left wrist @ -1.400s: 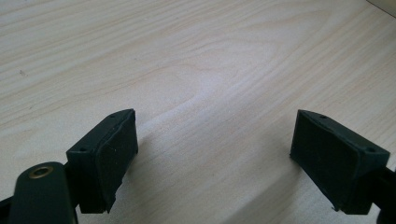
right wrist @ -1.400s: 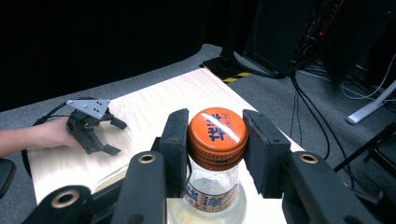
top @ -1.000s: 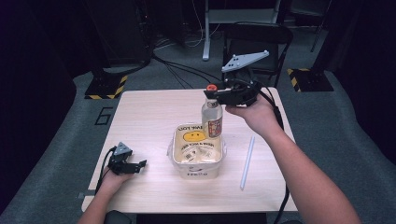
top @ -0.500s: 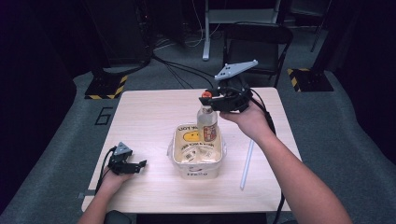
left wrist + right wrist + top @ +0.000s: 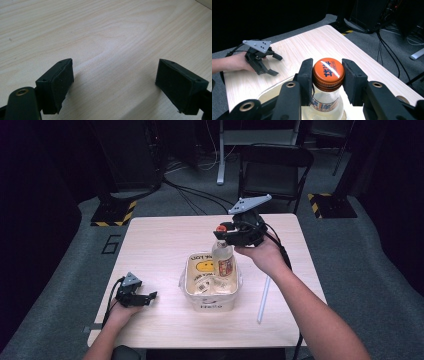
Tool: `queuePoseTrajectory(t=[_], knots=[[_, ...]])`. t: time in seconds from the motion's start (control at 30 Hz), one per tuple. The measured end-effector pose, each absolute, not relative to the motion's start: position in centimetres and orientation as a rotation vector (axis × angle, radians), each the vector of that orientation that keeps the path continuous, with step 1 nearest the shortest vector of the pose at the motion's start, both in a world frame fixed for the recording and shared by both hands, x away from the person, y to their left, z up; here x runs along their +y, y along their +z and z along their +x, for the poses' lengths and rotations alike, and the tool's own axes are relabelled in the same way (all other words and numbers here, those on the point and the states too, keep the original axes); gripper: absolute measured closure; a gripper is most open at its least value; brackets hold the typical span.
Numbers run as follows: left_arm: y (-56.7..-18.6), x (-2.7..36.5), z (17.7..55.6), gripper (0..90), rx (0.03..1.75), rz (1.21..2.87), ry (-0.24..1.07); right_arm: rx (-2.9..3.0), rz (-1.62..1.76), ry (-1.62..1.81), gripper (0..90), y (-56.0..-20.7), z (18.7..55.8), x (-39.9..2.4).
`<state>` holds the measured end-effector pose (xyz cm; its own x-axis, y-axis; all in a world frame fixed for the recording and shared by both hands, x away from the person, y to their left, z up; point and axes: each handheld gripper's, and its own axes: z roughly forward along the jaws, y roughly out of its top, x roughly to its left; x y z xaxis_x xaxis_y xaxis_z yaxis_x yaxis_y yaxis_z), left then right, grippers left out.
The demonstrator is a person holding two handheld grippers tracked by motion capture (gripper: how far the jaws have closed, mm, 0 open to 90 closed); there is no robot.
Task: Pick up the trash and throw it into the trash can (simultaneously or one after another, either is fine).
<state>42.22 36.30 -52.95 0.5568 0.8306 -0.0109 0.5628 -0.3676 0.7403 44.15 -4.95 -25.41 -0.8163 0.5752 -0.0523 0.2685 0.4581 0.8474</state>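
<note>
The right gripper (image 5: 328,82) is clamping the bottle (image 5: 223,262) by its orange cap (image 5: 328,72) over the tub (image 5: 210,304), likely lowering next; beside the tub, the left gripper (image 5: 115,82) is resting wide open, empty.

Light wood-grain table (image 5: 165,245) stands central on grey carpet floor (image 5: 380,265). Black folding chair (image 5: 275,172) at 12 to 1 o'clock behind the table. Yellow-black striped bases (image 5: 112,213) at 10 and 2 o'clock. Black cables (image 5: 192,195) trail at 12. Surroundings dark; lighting overhead.
</note>
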Motion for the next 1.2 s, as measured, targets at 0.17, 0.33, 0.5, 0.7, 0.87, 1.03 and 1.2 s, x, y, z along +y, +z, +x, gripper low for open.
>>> queuePoseTrajectory(t=[0.17,0.33,0.5,0.7,0.87,1.03,1.2], knots=[[-53.0,36.3,42.2,14.6,1.115,2.077,0.482,2.384,0.725,1.285,61.9,-26.2,44.3,-4.8],[-53.0,36.3,42.2,14.6,1.114,2.077,0.48,2.387,0.729,1.277,61.9,-27.0,44.4,-4.7],[-53.0,36.3,42.2,14.6,1.114,2.078,0.48,2.389,0.731,1.257,61.9,-28.0,44.6,-4.5],[-53.0,36.3,42.2,14.6,1.114,2.077,0.481,2.393,0.749,1.244,61.9,-29.2,44.9,-4.4],[-52.9,36.3,42.2,14.6,1.115,2.077,0.48,2.395,0.764,1.23,61.9,-30.1,45.1,-4.3],[-53.0,36.3,42.2,14.6,1.114,2.077,0.48,2.398,0.781,1.217,61.9,-31.0,45.1,-4.0],[-52.9,36.3,42.2,14.6,1.114,2.078,0.48,2.403,0.787,1.204,61.9,-31.8,45.3,-3.9]])
